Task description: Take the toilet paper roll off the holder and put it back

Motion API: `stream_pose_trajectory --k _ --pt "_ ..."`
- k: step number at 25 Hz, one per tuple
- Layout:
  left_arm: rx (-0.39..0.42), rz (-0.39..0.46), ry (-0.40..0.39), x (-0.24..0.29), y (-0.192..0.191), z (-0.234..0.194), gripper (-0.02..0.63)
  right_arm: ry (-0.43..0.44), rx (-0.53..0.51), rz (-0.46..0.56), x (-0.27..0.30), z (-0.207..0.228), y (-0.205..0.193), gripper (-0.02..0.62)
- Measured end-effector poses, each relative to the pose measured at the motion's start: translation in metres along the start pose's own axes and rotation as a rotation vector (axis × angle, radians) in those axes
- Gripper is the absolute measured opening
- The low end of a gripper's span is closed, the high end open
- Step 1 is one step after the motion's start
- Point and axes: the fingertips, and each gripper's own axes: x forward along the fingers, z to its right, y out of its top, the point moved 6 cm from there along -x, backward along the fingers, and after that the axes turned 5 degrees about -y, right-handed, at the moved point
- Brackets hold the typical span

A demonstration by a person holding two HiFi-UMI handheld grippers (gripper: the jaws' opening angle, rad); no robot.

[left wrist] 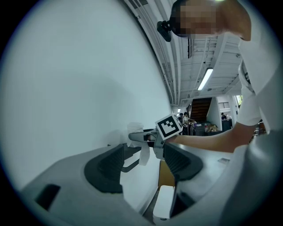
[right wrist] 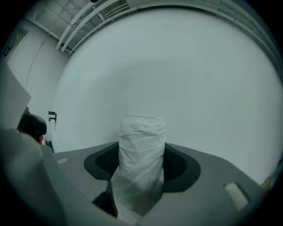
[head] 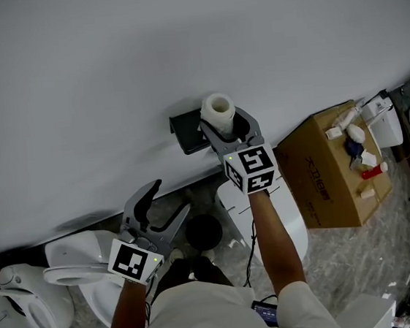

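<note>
Toilet paper roll (right wrist: 140, 163): soft white paper, crinkled, matt. Right gripper (head: 229, 129) round it: matt grey plastic. Left gripper (head: 166, 201): same plastic, dark ribbed inner faces. Wall (head: 177, 45) beyond jaws: smooth matt white. Box (head: 324, 175) right of right gripper: matt brown cardboard.

The roll (head: 217, 111) is sitting upright between the jaws of the right tongs (head: 227, 126), just right of the holder (head: 187, 134) on the wall (head: 107, 75). The left tongs (head: 167, 203) are hovering lower left, holding nothing. On the floor (head: 405, 210), a box (head: 324, 175) is standing right and a toilet (head: 62, 268) left.
</note>
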Motion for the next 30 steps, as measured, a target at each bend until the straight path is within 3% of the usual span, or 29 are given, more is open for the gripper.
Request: stream_pose_trajectory --k 6,11,17,24,30 --pt "-0.021 0.041 0.007 0.002 0.009 0.003 0.276 -0.010 -0.010 -0.003 -0.003 -0.001 -0.003 0.304" --pt "0.003 0.013 -0.004 -0.002 0.005 0.004 0.276 0.002 0.042 0.021 -0.011 0.001 0.003 0.387" --pt "-0.004 0.019 0.002 -0.004 0.006 0.005 0.276 0.001 0.083 0.088 -0.055 -0.006 0.013 0.390" --pt "-0.002 0.020 -0.005 -0.005 0.005 0.007 0.276 0.049 0.028 0.138 -0.131 -0.040 0.023 0.273" --pt "0.004 0.014 -0.019 -0.004 0.005 0.010 0.273 0.077 -0.001 0.157 -0.175 -0.060 0.027 0.041"
